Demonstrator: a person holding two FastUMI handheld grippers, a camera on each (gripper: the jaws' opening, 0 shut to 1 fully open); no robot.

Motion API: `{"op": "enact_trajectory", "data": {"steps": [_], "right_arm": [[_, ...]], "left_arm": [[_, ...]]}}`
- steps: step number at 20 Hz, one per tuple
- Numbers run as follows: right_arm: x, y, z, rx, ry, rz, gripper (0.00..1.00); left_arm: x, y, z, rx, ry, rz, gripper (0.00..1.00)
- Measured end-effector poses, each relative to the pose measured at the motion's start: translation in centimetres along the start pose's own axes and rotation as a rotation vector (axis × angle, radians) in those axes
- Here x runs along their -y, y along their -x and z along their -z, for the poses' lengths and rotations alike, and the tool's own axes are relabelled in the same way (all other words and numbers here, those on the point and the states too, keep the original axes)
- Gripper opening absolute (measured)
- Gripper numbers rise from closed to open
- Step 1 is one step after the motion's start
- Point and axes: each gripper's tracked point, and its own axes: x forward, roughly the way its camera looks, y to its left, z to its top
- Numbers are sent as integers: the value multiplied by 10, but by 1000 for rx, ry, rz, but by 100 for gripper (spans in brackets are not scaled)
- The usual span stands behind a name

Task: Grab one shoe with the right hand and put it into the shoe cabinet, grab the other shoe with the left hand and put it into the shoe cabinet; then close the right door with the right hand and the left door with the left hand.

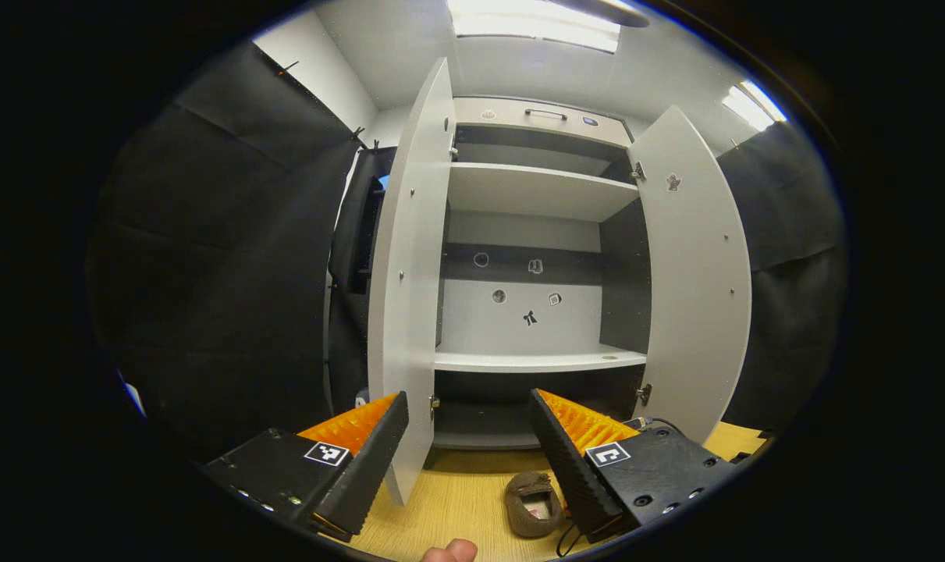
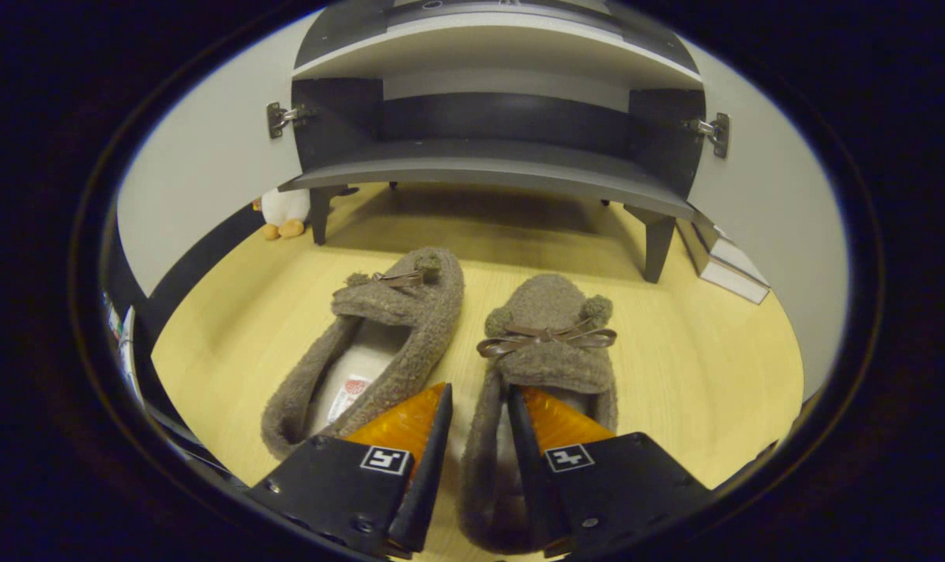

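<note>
Two brown fuzzy slippers with bows lie side by side on the wooden floor [image 2: 675, 367] in front of the shoe cabinet [image 2: 488, 168]. My right gripper [image 2: 478, 410] is low over the right slipper [image 2: 550, 328]. Its fingers are narrowed on that slipper's left side wall, one finger inside the slipper and one outside. The left slipper [image 2: 386, 328] lies free beside it. In the left gripper view, my left gripper [image 1: 468, 398] hangs open and empty, facing the white cabinet [image 1: 534, 359]. Both the left door [image 1: 410, 297] and the right door [image 1: 698, 273] stand open. One slipper [image 1: 531, 507] shows on the floor below.
The cabinet has white shelves [image 1: 534, 191] and stands on short dark legs [image 2: 655, 246]. A small plush toy [image 2: 283, 211] sits by its left leg. Stacked flat boxes [image 2: 722, 261] lie on the floor at its right. A fingertip [image 1: 449, 551] shows at the bottom edge.
</note>
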Motion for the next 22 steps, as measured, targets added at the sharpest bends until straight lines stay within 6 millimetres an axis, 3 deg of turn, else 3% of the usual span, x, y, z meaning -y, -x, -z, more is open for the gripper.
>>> {"op": "enact_trajectory", "data": {"steps": [3, 4, 7, 9, 10, 12, 15, 19, 22], "right_arm": [[3, -1, 1, 18, 18, 4, 20], [5, -3, 1, 26, 30, 14, 22], [3, 2, -5, 91, -24, -23, 7], [6, 7, -8, 132, -41, -29, 5], [7, 13, -13, 161, -38, -22, 5], [16, 28, -22, 208, -34, -2, 4], [17, 70, -50, 309, -52, -25, 4], [19, 142, -103, 455, -28, -25, 4], [10, 202, -161, 582, -74, -63, 4]], "left_arm": [[-4, -2, -1, 2, -1, -13, 94], [-5, -2, 0, 1, 3, -16, 94], [-4, -2, -1, -4, 17, -17, 94], [-5, -3, -4, 7, 12, -19, 99], [-5, -3, -4, 11, 12, -17, 94], [-3, -3, -3, 8, 10, -13, 94], [1, -3, -2, 4, 10, -6, 94], [11, -4, -2, 10, 12, 17, 94], [20, -2, 1, 8, 10, 34, 94]]}}
